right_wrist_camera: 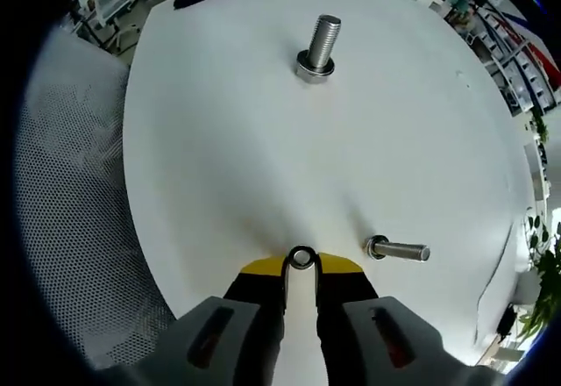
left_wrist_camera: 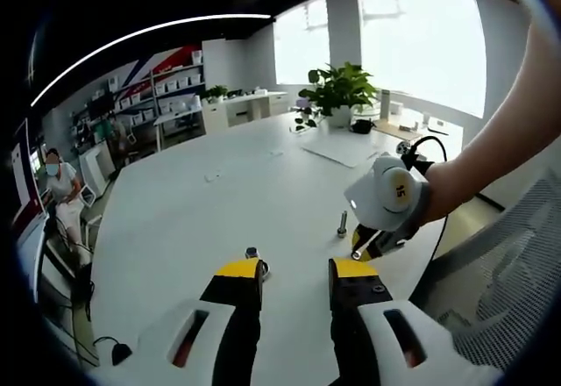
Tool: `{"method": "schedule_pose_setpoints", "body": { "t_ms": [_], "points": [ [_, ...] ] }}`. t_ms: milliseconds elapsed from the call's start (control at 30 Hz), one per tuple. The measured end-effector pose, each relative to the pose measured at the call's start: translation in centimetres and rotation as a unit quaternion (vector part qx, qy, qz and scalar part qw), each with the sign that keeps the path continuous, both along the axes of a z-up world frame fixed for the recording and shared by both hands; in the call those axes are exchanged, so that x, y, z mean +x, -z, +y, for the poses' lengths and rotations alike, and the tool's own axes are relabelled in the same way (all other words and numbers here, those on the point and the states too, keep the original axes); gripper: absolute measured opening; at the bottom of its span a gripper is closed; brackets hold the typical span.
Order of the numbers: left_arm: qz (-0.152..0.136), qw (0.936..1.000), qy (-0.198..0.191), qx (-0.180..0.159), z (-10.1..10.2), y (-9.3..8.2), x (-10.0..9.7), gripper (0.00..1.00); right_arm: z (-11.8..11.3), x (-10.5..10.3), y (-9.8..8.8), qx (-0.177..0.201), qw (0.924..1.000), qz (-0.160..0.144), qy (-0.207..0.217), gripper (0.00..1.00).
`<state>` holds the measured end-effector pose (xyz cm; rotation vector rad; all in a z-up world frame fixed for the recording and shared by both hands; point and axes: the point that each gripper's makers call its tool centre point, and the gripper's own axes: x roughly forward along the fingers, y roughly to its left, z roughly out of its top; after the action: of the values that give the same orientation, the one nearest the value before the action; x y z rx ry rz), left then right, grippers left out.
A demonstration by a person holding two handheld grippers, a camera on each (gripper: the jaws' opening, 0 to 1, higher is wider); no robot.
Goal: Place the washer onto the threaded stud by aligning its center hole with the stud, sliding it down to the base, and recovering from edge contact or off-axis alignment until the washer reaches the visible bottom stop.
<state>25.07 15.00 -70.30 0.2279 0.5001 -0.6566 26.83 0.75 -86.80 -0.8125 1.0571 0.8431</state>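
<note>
My right gripper (right_wrist_camera: 301,265) is shut on a small steel washer (right_wrist_camera: 301,257), held at its yellow fingertips just above the white table (right_wrist_camera: 228,158). Ahead of it a threaded stud (right_wrist_camera: 323,42) stands upright on a ring-shaped base. A second stud (right_wrist_camera: 399,250) stands close to the right of the jaws. In the left gripper view, my left gripper (left_wrist_camera: 295,270) is open with nothing between its fingers. One stud (left_wrist_camera: 253,253) stands by its left fingertip and another stud (left_wrist_camera: 342,224) stands farther off. The right gripper (left_wrist_camera: 366,247) hangs beside that farther stud, held by a person's arm.
A mesh chair (right_wrist_camera: 70,193) stands at the table's edge, also seen as the chair (left_wrist_camera: 504,289) in the left gripper view. A potted plant (left_wrist_camera: 337,92), papers and small items sit at the table's far end. A seated person (left_wrist_camera: 63,197) is far left, shelves behind.
</note>
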Motion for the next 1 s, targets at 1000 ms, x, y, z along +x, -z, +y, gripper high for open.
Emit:
{"method": "schedule_pose_setpoints", "body": {
  "t_ms": [1000],
  "points": [
    [-0.003, 1.0000, -0.004, -0.009, 0.1, -0.5, 0.1, 0.28, -3.1, 1.7, -3.1, 0.057, 0.9922, 0.001, 0.111, 0.14]
  ]
}}
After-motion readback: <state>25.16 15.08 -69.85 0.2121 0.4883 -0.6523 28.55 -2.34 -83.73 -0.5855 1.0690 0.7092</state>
